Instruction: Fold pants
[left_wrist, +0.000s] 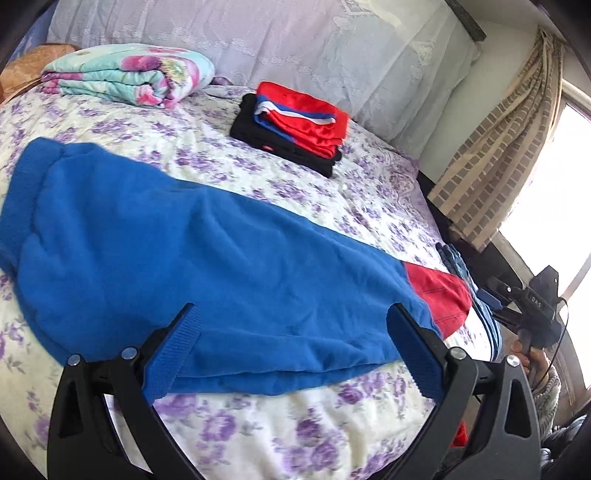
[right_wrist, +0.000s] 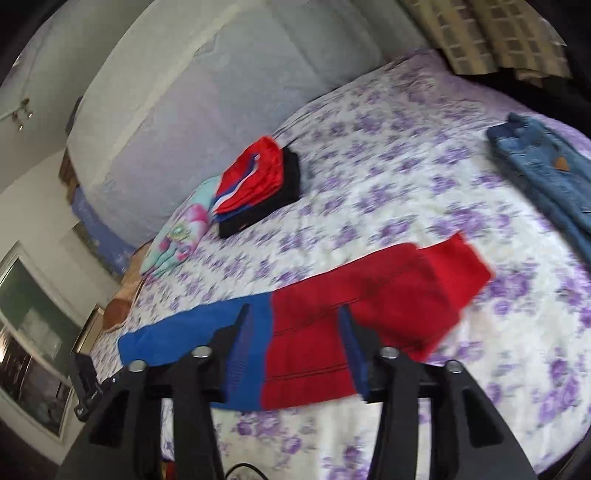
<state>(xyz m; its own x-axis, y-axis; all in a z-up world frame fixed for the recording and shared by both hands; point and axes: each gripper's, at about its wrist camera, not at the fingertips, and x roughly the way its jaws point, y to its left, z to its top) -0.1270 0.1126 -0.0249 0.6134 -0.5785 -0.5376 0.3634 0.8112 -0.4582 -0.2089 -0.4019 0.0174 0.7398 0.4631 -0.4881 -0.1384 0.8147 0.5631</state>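
Blue fleece makes up most of the pants (left_wrist: 177, 258), which lie flat and lengthwise on the bed (left_wrist: 295, 435), near its front edge, with a red section (right_wrist: 332, 321) at one end. They seem already doubled leg over leg, probably so that they can be folded across their length next. Over the pants' near edge at the blue part, the left gripper (left_wrist: 291, 314) hangs with its jaws spread wide and nothing between them. Over the blue-red seam, the right gripper (right_wrist: 293, 314) also has its jaws spread, holding nothing; that view is blurred. Beyond the pants, toward the headboard, sits a stack of folded clothes (left_wrist: 291, 125), likely finished items. Jeans (right_wrist: 546, 173) lie beyond the red end, apparently waiting. A rolled floral blanket (left_wrist: 125, 75) rests far behind the blue end.
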